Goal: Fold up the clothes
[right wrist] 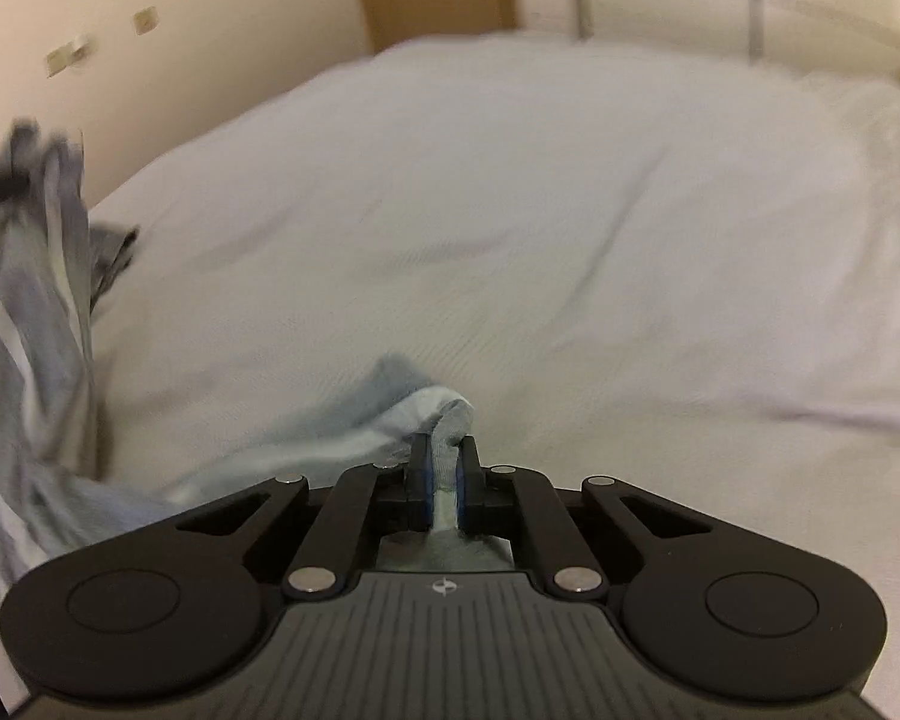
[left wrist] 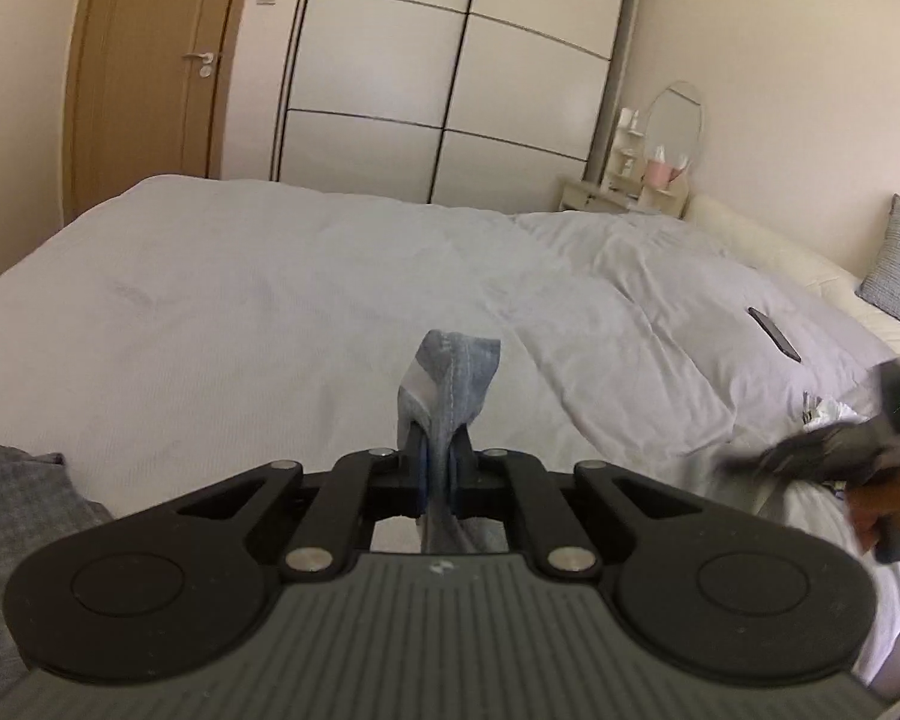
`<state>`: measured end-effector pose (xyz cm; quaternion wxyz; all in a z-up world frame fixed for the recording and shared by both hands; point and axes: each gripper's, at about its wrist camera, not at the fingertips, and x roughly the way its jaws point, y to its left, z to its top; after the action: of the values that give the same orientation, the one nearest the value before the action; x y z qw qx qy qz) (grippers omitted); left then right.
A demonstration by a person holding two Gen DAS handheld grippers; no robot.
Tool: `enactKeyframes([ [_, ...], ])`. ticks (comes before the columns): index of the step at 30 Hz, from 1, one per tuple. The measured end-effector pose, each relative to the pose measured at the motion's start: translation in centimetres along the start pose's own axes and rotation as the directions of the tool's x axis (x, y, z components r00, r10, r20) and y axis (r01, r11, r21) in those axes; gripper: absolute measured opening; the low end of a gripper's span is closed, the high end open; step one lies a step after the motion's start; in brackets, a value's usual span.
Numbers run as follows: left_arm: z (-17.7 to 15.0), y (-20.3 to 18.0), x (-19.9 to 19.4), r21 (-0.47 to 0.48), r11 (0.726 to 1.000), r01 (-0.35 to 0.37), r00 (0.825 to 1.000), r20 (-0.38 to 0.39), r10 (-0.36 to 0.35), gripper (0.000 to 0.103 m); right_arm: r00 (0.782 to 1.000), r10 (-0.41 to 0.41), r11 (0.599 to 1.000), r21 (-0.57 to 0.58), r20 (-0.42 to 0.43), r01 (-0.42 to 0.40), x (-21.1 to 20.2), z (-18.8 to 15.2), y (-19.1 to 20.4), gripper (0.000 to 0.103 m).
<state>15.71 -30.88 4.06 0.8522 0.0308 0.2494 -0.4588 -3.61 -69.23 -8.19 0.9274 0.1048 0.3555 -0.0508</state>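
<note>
Both claws, left claw (left wrist: 437,468) and right claw (right wrist: 444,474), are pinching the blue-grey garment (right wrist: 36,324) above the bed (right wrist: 510,210); thin bites of cloth could be slipping free if tugged.

A home bedroom.
A made bed (left wrist: 258,300) spreads ahead of the jaws, with a sliding wardrobe (left wrist: 438,72) and wooden door (left wrist: 150,72) beyond it, and a mirror (left wrist: 675,120) on a dresser far right.
</note>
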Motion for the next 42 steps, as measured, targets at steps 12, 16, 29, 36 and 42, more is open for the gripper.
enactKeyframes([
  [12,0.4,-1.6,-1.2,-0.123,0.992,-0.039,0.954,-0.299,0.0,0.002,0.944,-0.314,0.946,0.116,0.097,0.303,-15.5,0.8,0.7,0.006],
  [16,-0.9,-0.9,0.4,-0.113,0.993,-0.03,0.922,-0.388,-0.017,0.002,0.948,-0.314,0.931,0.175,-0.059,0.32,-14.9,-1.2,1.5,0.006],
  [29,2.6,2.8,3.2,0.02,0.999,-0.027,0.834,-0.551,0.034,0.013,0.806,-0.268,0.903,0.153,-0.527,0.4,-13.3,-6.0,4.1,0.013],
  [36,4.8,-0.3,7.3,0.082,0.995,0.051,0.837,-0.548,0.002,0.022,0.889,-0.265,0.882,0.278,-0.373,0.38,-14.2,-3.2,1.8,0.052],
  [42,1.3,-6.2,14.1,0.187,0.957,0.222,0.777,-0.627,-0.058,0.027,0.916,-0.126,0.935,0.262,-0.381,0.237,-7.5,-3.9,-1.8,0.052],
])
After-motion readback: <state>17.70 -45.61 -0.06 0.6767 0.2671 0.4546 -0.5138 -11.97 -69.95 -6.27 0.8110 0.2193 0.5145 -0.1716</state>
